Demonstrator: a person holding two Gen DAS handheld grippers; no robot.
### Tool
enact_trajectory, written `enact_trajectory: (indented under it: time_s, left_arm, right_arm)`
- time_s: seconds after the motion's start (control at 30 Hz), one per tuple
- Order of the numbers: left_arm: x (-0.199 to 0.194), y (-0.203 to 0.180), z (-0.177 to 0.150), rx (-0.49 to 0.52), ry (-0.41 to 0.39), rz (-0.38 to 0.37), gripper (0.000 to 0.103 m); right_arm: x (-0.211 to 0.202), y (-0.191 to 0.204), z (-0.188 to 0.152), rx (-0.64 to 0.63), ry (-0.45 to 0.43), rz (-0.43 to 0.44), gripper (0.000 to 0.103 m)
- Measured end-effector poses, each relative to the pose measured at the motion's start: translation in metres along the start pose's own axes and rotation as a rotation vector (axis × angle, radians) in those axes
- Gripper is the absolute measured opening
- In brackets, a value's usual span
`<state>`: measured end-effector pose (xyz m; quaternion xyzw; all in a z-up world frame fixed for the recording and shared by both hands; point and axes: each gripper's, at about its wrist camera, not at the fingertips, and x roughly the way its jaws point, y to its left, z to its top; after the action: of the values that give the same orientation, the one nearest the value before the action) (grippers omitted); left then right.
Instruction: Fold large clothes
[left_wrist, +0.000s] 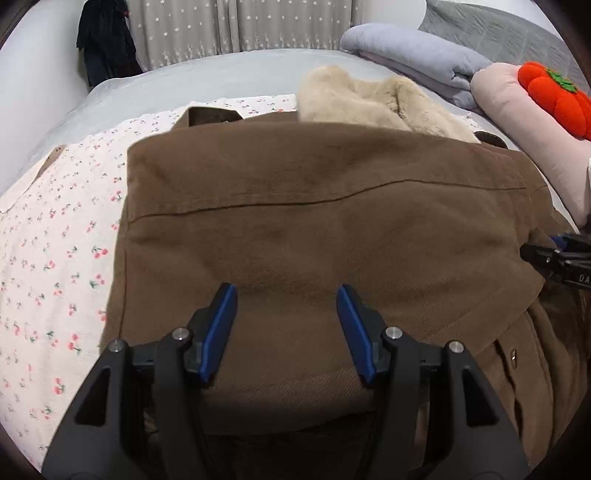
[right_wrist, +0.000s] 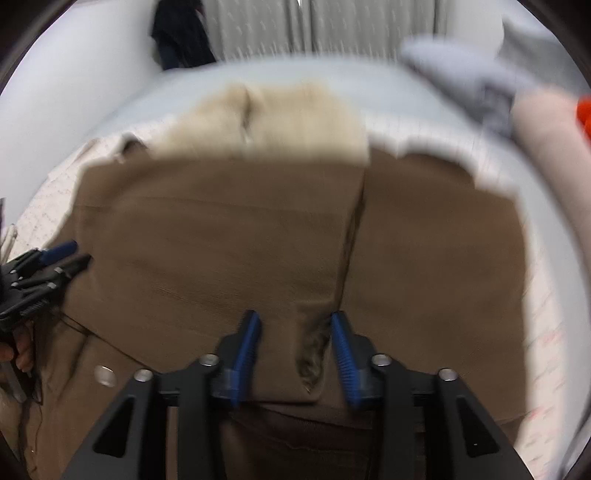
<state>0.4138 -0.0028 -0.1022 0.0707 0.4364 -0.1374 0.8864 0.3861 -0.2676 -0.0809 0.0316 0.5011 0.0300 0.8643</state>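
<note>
While the brown fleece-lined jacket (left_wrist: 317, 229) lies half-folded on the bed (left_wrist: 221, 70) | both hands should press the top layer flat and square its edges | left tongs (left_wrist: 287, 295) released, hovering over the cloth | right tongs (right_wrist: 294, 321) released, straddling the folded edge.

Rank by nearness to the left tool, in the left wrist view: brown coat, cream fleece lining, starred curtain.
1. Brown coat, directly under the left tool.
2. Cream fleece lining, beyond the coat's far edge.
3. Starred curtain, on the back wall.
</note>
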Motion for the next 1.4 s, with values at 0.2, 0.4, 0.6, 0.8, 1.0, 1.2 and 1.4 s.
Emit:
enact_trajectory:
  time_s: [0.2, 0.4, 0.6, 0.8, 1.0, 1.2, 1.4]
  left_arm:
    - [-0.057, -0.006, -0.002, -0.026, 0.018, 0.042, 0.078]
    - [-0.123, -0.003, -0.030, -0.006, 0.011, 0.047, 0.084]
    - [-0.175, 0.010, -0.078, -0.022, 0.027, 0.015, 0.088]
    - [-0.205, 0.033, -0.130, -0.055, 0.058, 0.003, 0.090]
    - [-0.201, 0.068, -0.183, -0.142, 0.147, -0.020, 0.090]
    - [-0.196, 0.100, -0.226, -0.263, 0.231, -0.096, 0.090]
    - [-0.188, 0.119, -0.261, -0.378, 0.295, -0.286, 0.090]
  right_arm:
    - [-0.053, -0.013, -0.010, 0.083, -0.013, 0.071, 0.049]
    - [-0.135, -0.033, -0.045, 0.095, -0.087, 0.039, 0.077]
    - [-0.194, -0.056, -0.105, 0.136, -0.107, 0.040, 0.083]
    - [-0.222, -0.078, -0.164, 0.176, -0.075, 0.054, 0.084]
    - [-0.221, -0.098, -0.225, 0.250, -0.013, 0.061, 0.084]
    - [-0.208, -0.108, -0.269, 0.307, 0.050, 0.085, 0.084]
    - [-0.191, -0.113, -0.295, 0.363, 0.114, 0.152, 0.084]
